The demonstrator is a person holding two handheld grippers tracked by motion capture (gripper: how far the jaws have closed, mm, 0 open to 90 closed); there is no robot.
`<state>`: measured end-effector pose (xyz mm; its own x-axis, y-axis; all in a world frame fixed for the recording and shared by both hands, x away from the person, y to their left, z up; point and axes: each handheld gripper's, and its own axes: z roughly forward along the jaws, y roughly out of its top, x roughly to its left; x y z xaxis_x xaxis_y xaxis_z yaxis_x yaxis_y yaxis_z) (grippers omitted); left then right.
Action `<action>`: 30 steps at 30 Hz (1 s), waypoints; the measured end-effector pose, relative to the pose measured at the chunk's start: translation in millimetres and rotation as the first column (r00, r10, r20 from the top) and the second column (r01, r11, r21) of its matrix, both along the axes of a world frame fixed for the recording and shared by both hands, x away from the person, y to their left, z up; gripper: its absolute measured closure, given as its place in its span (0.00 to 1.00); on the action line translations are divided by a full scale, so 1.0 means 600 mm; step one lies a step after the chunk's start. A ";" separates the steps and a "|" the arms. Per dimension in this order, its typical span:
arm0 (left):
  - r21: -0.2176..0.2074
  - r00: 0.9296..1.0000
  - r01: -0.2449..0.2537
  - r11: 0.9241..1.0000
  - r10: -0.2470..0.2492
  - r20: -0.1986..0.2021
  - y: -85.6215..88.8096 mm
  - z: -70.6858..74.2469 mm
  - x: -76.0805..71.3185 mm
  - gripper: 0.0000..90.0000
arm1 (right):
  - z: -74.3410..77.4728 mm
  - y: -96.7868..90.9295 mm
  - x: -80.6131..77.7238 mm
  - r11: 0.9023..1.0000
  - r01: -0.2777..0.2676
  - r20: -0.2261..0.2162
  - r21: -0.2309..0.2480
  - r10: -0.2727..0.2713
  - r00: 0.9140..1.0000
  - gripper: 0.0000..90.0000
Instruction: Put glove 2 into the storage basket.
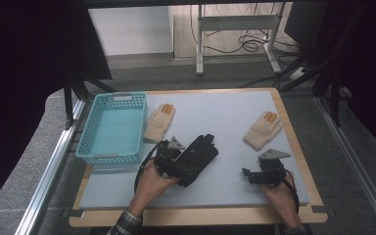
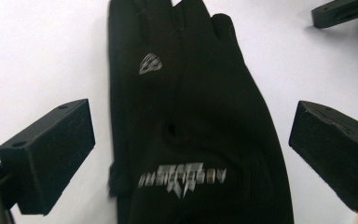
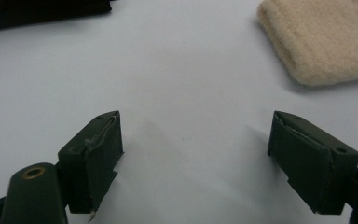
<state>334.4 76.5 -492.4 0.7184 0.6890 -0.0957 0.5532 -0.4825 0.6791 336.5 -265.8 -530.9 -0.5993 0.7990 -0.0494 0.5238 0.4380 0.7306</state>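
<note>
Your left hand-held gripper (image 2: 186,154) is spread wide over the black glove (image 2: 191,116), pads clear of it on both sides, so nothing's gripped. That glove lies flat mid-desk (image 1: 225,105), just right of the teal basket (image 1: 115,127). Your right hand-held gripper (image 3: 196,158) is gaping too, over bare desk near a cream glove (image 3: 321,39).

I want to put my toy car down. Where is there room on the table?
The middle of the mat, between the two cream gloves, is bare. So is the front strip between the left gripper and right gripper. The blue basket looks empty. It is crowded around the black glove.
</note>
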 end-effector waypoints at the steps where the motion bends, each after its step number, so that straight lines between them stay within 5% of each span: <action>1: 0.011 1.000 -0.003 1.000 0.003 0.000 -0.007 -0.002 0.003 0.00 | 0.000 0.000 0.000 1.000 0.000 0.000 0.000 0.000 1.000 0.19; 5: 0.053 1.000 -0.024 0.998 0.025 -0.013 -0.030 -0.019 0.024 0.00 | 0.000 0.000 0.000 1.000 0.000 0.000 0.000 0.000 1.000 0.19; 13: 0.100 0.992 -0.042 0.994 0.053 -0.111 -0.034 -0.063 0.063 0.00 | 0.000 0.000 0.000 1.000 0.000 0.000 0.001 0.000 1.000 0.19; 22: 0.167 0.996 -0.014 0.986 0.028 -0.081 -0.065 -0.061 0.046 0.01 | 0.000 0.000 0.000 1.000 0.000 0.000 0.000 0.000 1.000 0.19; 28: 0.166 0.997 -0.032 0.986 0.044 -0.068 -0.055 -0.047 0.046 0.32 | 0.000 0.000 0.000 1.000 0.000 0.000 0.000 0.000 1.000 0.19; 30: 0.179 0.998 -0.036 0.983 0.046 -0.051 -0.053 -0.043 0.045 0.50 | 0.000 0.000 0.000 1.000 0.000 0.000 0.000 0.000 1.000 0.19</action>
<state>361.7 44.6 -518.3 0.6862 0.7273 -0.0074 0.6092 -0.5692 0.5521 336.4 -265.7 -531.0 -0.5992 0.7991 -0.0498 0.5237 0.4382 0.7306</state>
